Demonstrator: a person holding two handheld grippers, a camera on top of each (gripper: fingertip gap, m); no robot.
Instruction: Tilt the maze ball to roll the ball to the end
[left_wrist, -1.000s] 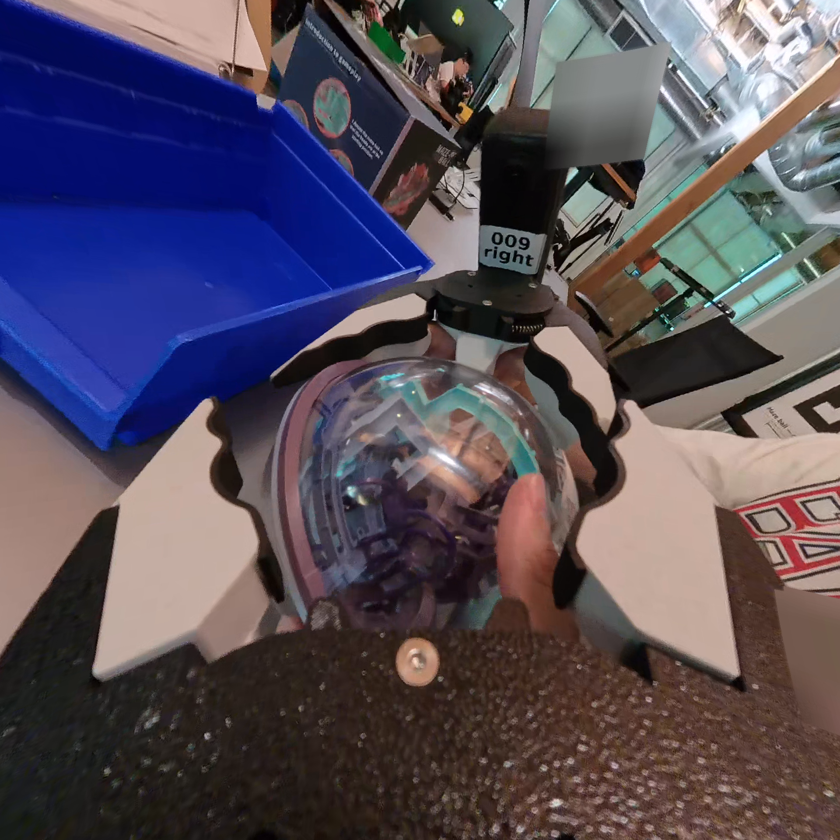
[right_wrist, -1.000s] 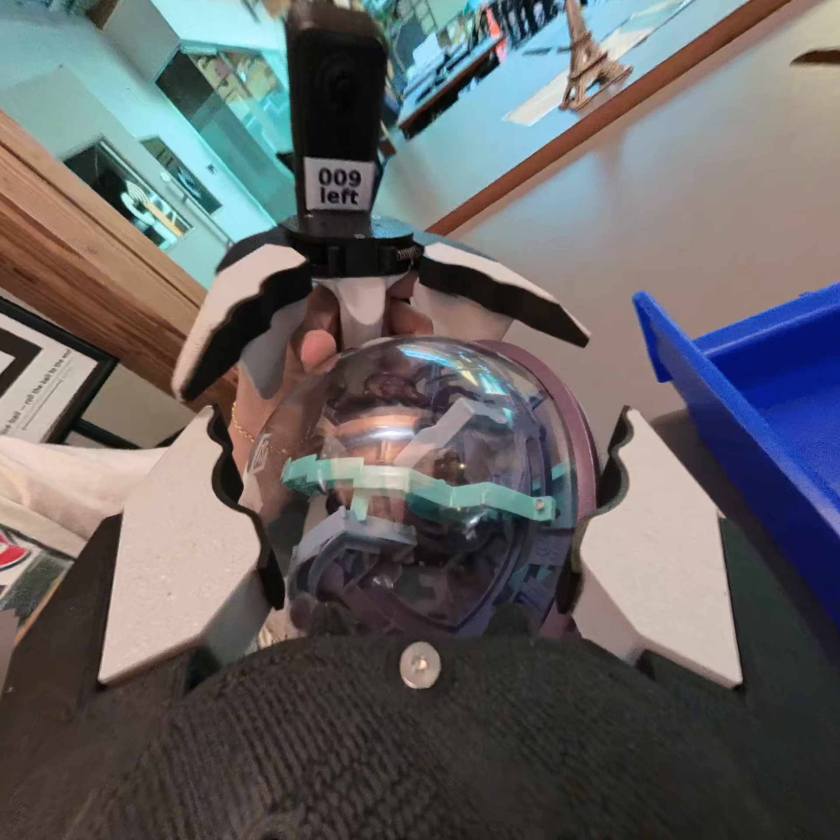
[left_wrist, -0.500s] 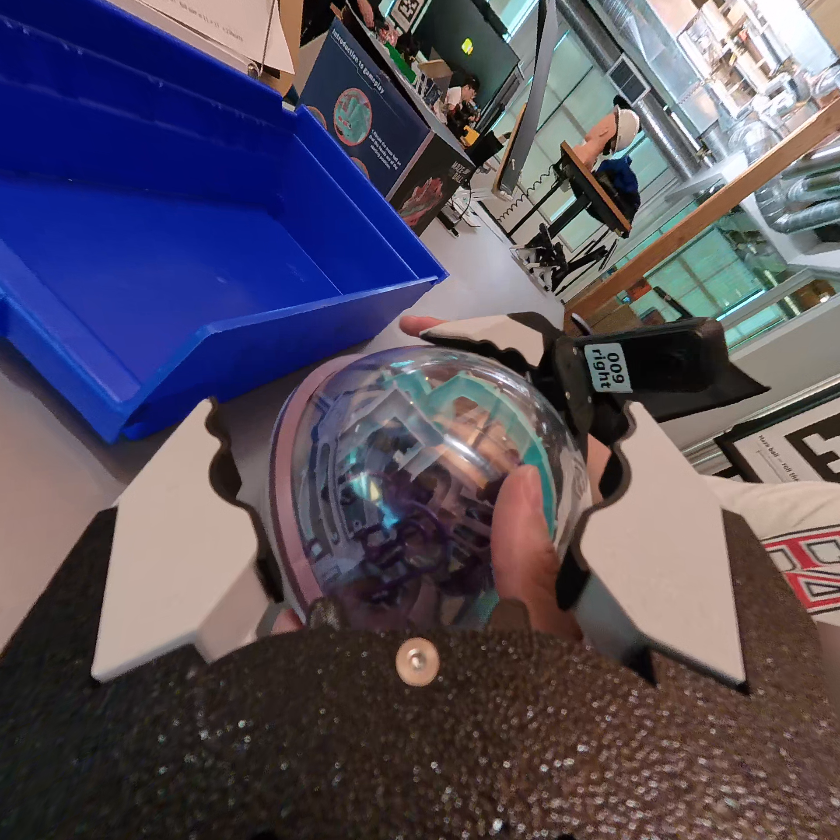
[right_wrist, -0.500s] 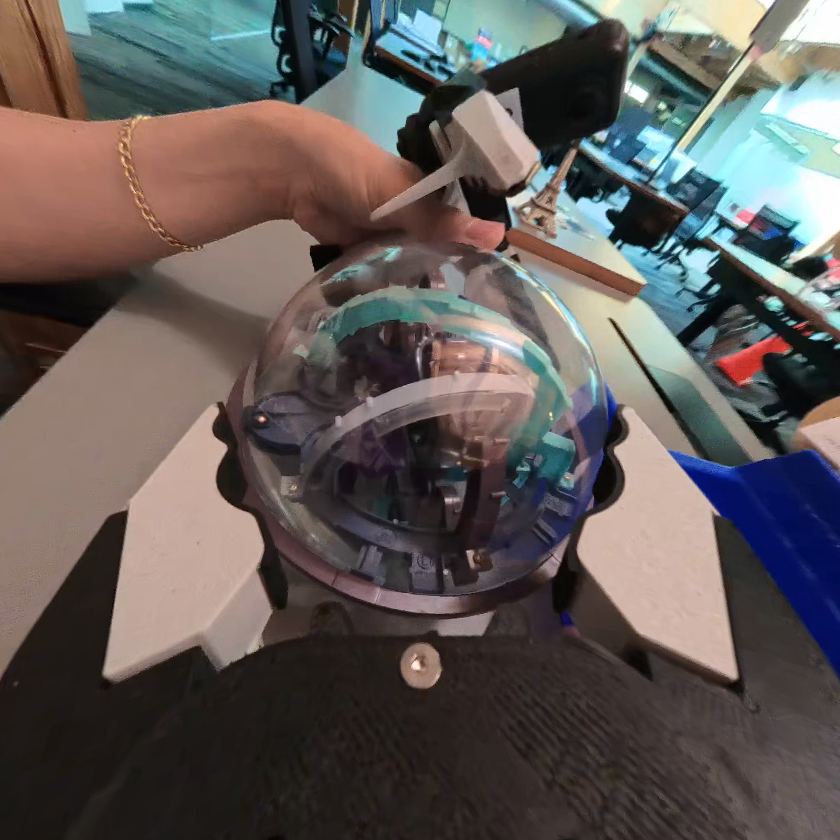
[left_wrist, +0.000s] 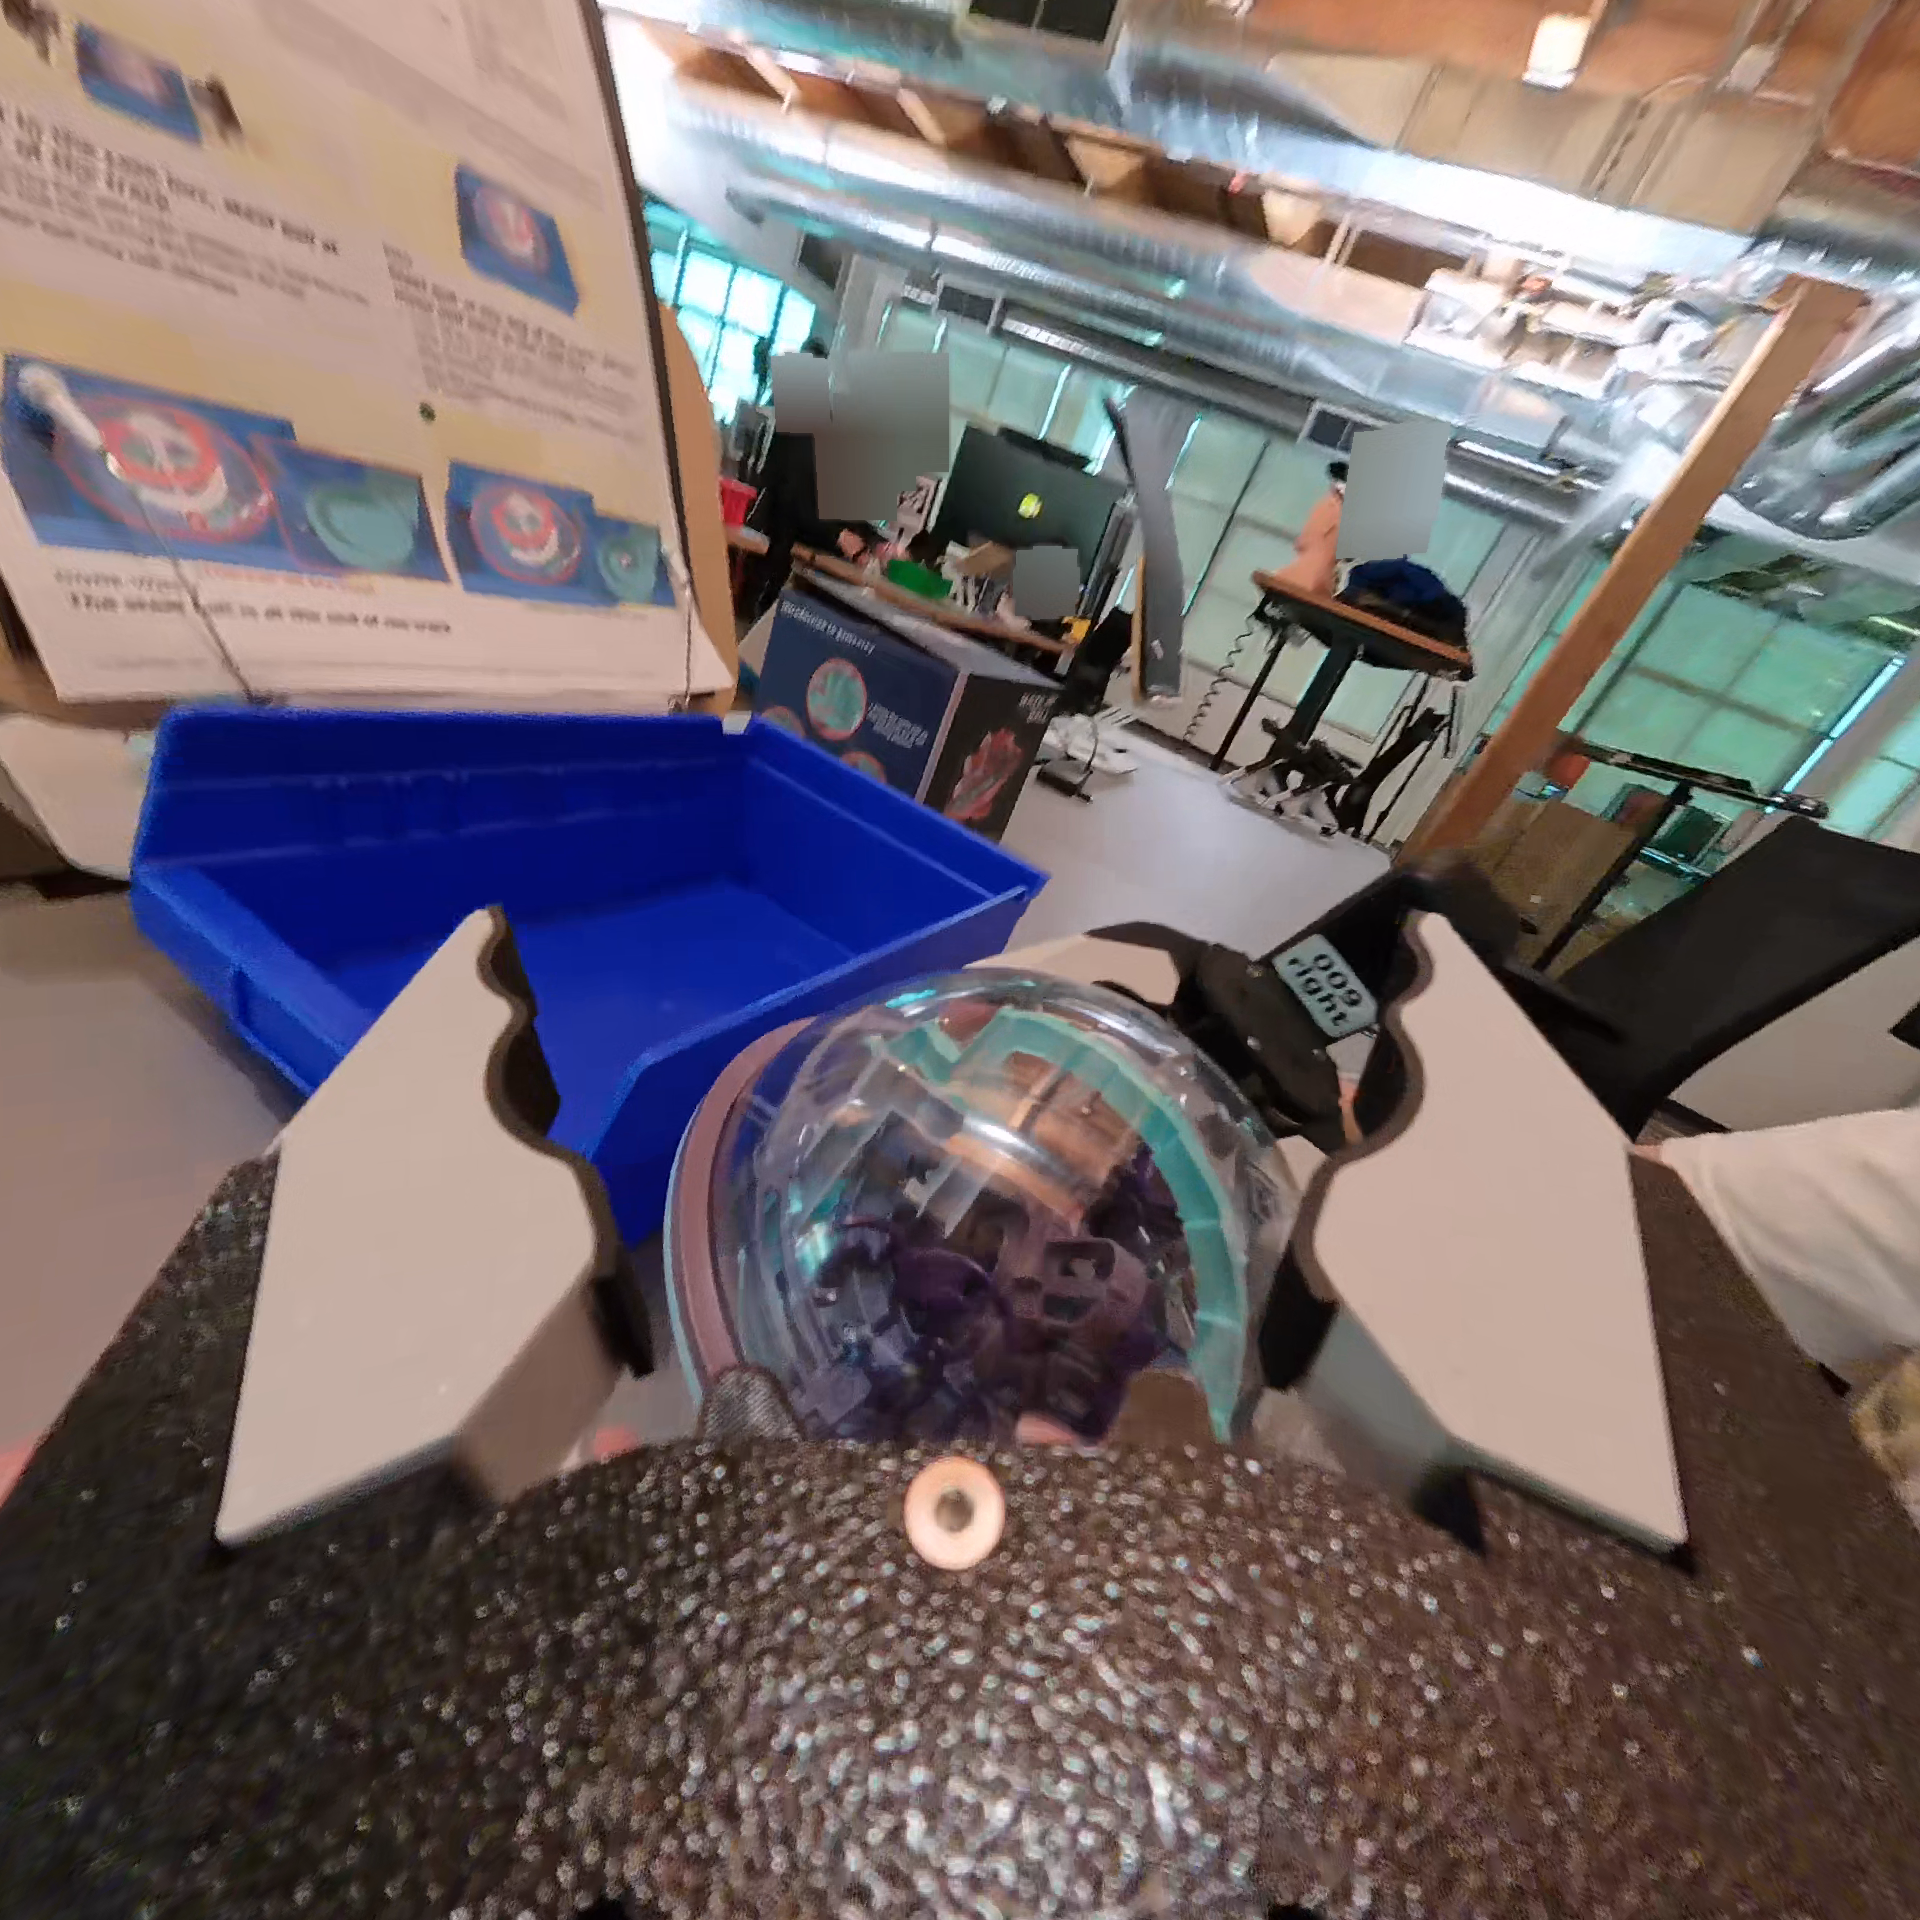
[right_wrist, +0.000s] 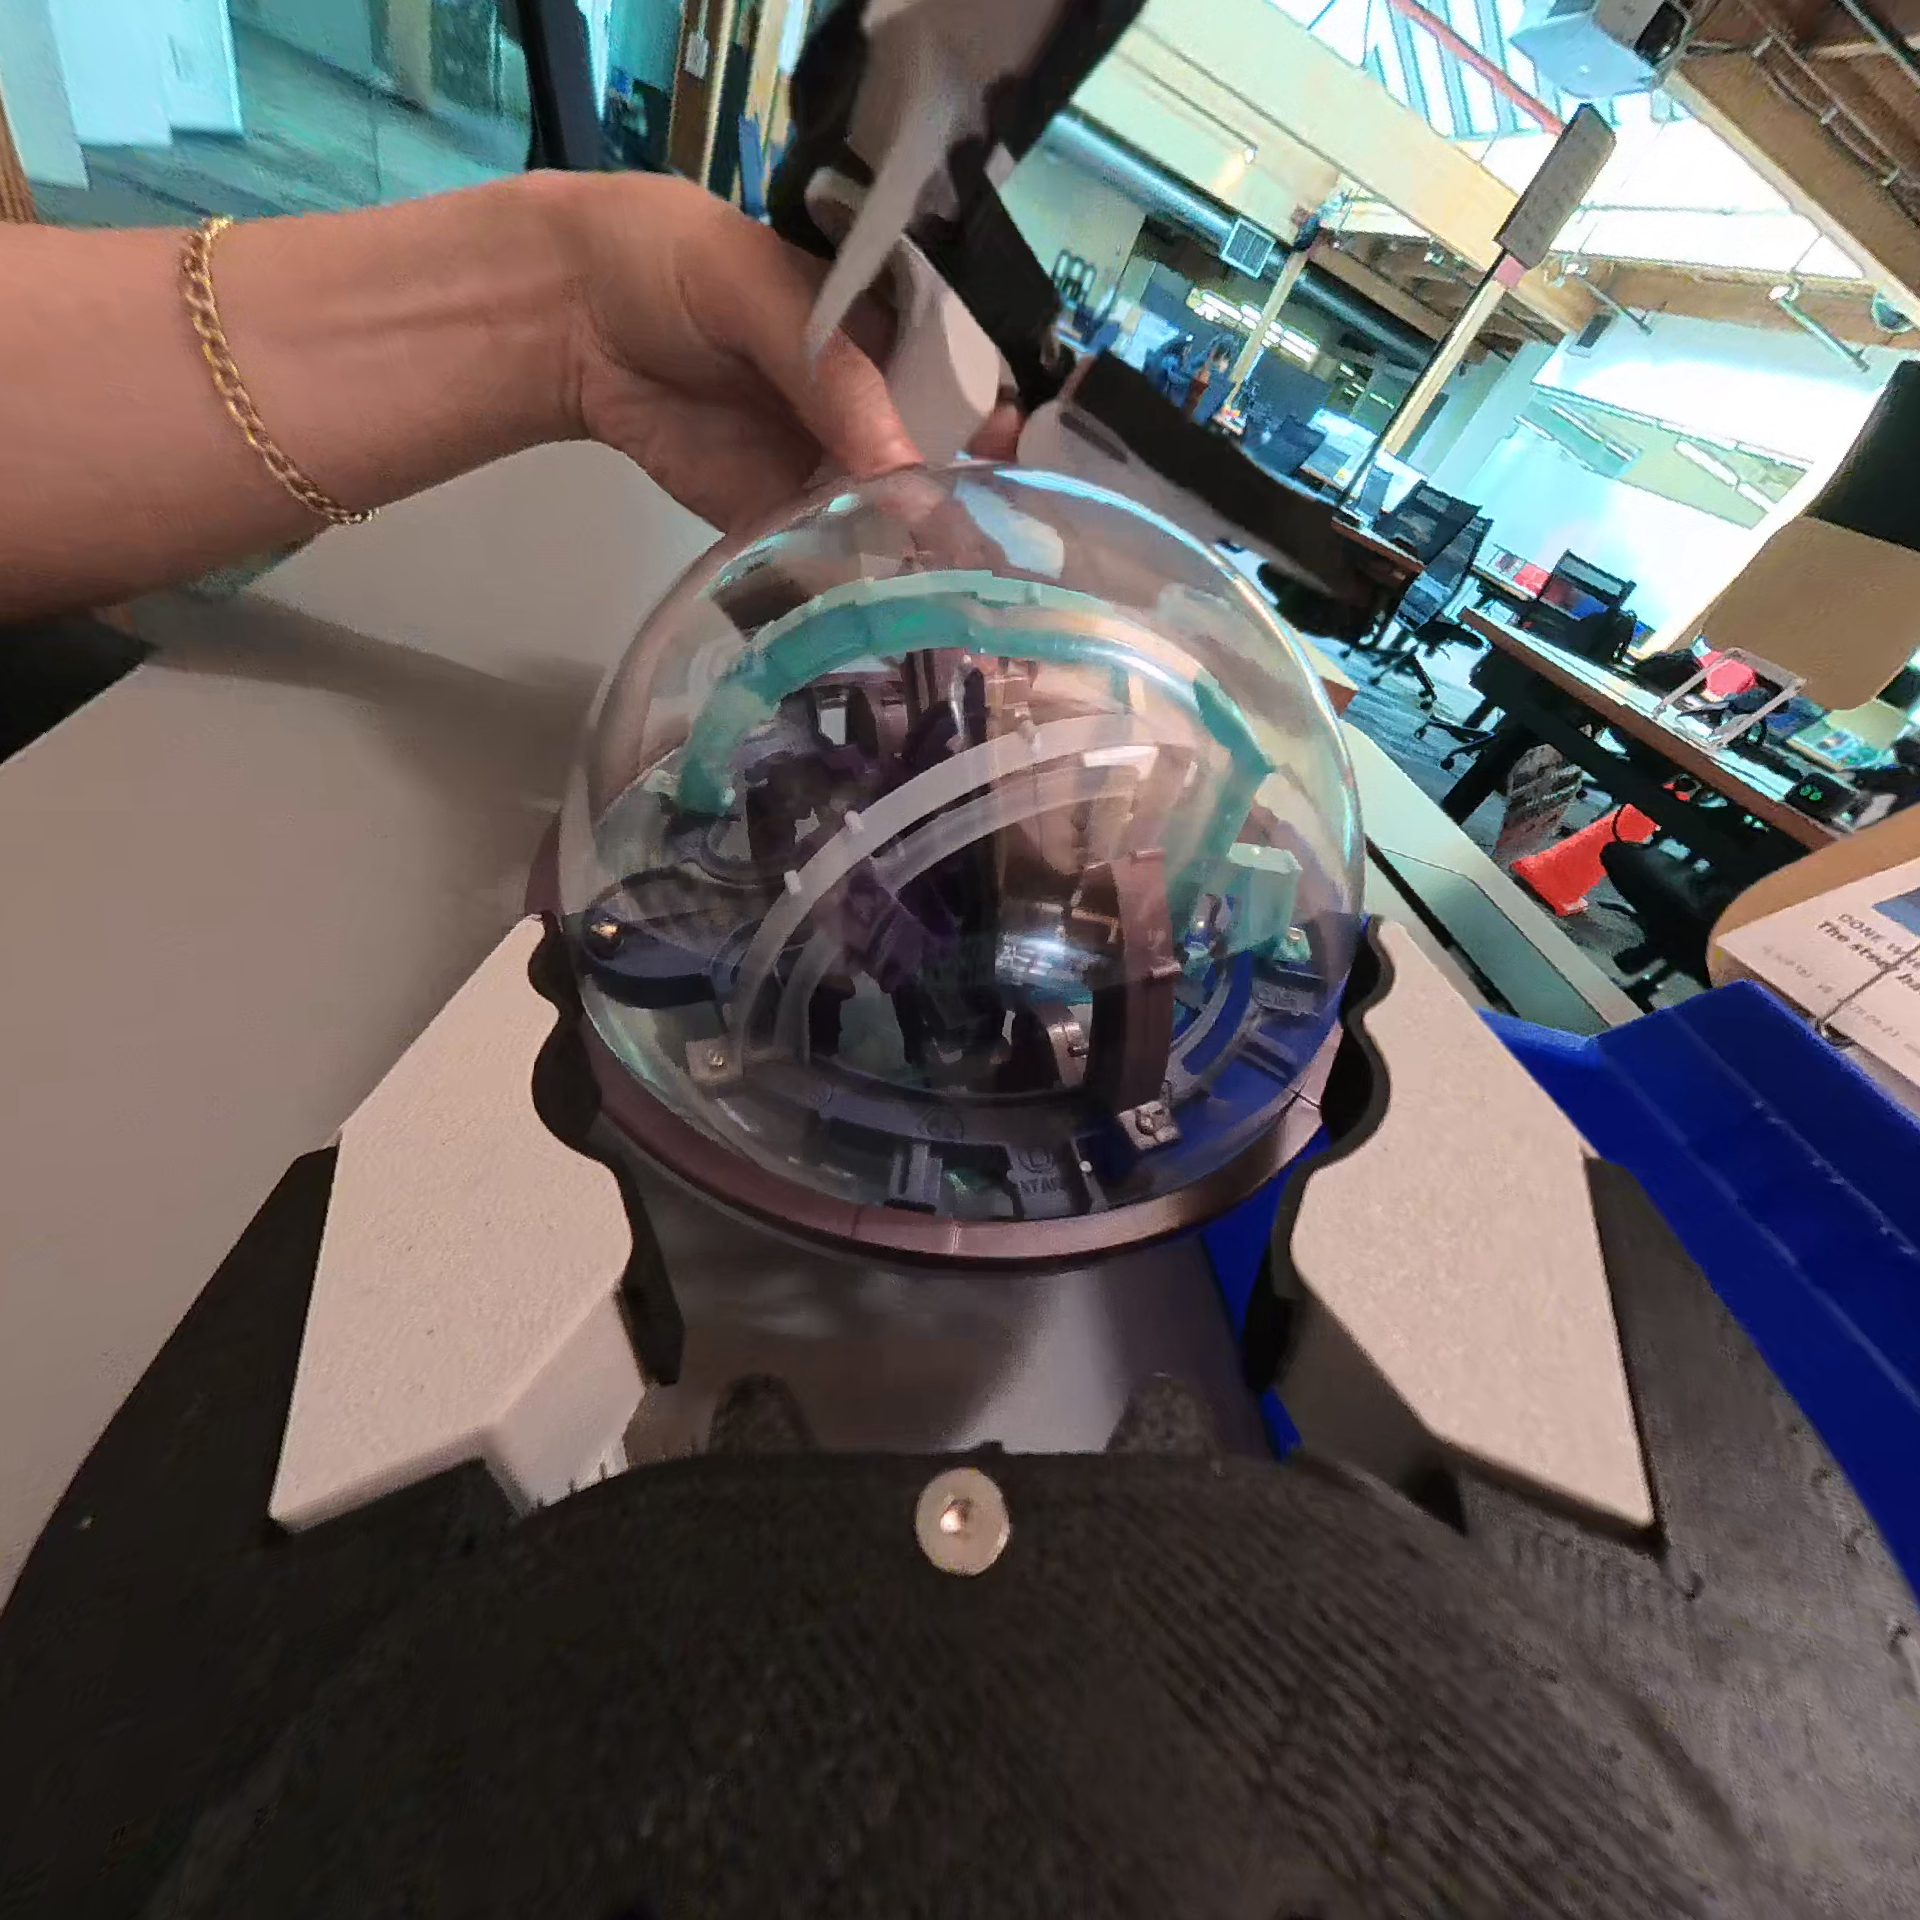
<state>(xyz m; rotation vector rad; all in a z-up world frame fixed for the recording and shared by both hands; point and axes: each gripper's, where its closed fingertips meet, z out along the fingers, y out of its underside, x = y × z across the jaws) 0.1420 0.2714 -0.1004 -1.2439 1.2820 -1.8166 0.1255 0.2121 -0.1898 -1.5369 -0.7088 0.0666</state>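
So the maze ball (right_wrist: 961, 862) sits wedged between the right hand-held gripper (right_wrist: 961, 997) fingers, both black wavy pads pressed on its sides just above the purple rim; clear dome facing up and away from the camera; the left hand-held gripper (left_wrist: 951, 1091) has it between its fingers too, right pad touching the dome, but there's a visible gap on the left side; blue bin (left_wrist: 623, 831) just behind on the desk (right_wrist: 260, 831).
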